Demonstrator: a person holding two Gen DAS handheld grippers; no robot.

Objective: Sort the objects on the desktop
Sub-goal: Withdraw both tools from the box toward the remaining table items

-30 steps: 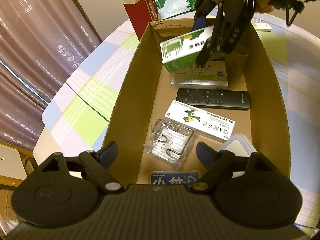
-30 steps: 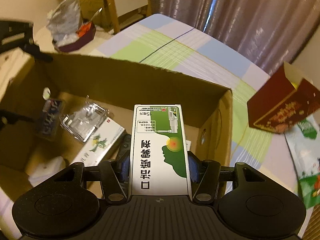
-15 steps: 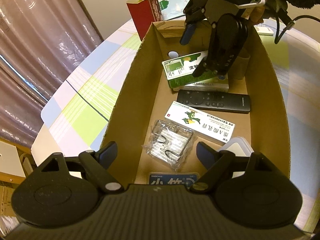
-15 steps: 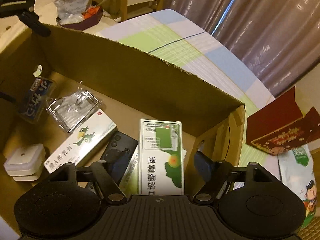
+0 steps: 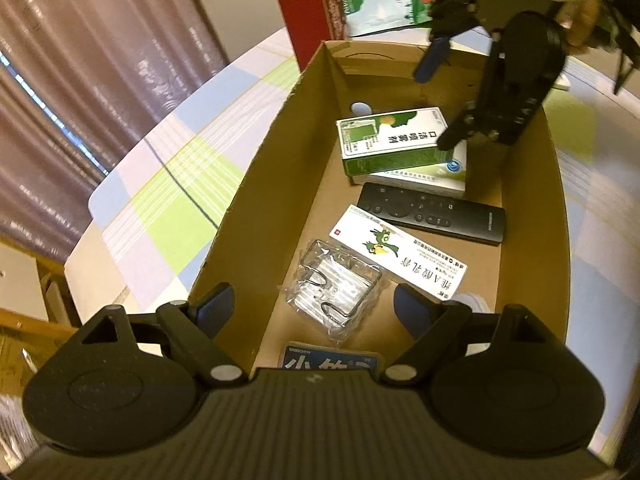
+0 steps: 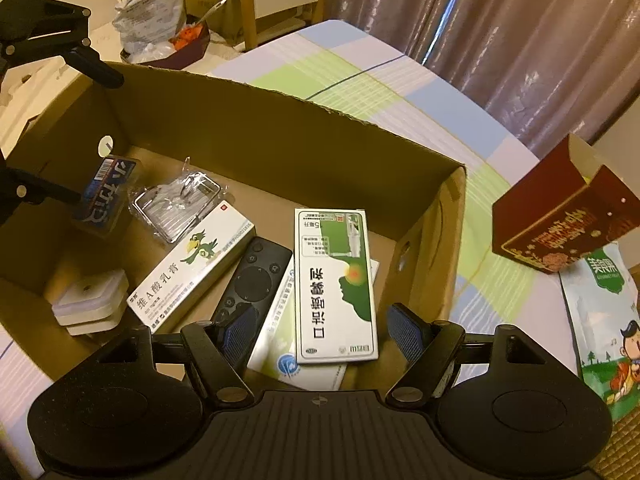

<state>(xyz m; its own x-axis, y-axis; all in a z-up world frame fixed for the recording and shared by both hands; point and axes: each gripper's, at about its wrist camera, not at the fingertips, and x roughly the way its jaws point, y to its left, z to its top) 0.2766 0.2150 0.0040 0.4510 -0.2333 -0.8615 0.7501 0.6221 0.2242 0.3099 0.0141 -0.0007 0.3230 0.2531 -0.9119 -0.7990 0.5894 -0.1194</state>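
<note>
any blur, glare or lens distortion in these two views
Left wrist view: the right gripper and the hand holding it are smeared at top right, the table bows with the fisheye, and the clear packet glints. Right wrist view: sharp on the green and white box, cardboard box edges curve, warm yellowish light, dark corners.

Warm, dim yellowish indoor light covers both fisheye views, with straight edges bowed toward dark vignetted corners, daylight slits glaring between the curtains (image 5: 52, 92), motion blur on the right gripper (image 5: 460, 80), and soft shadows inside the cardboard box (image 6: 280, 128).
</note>
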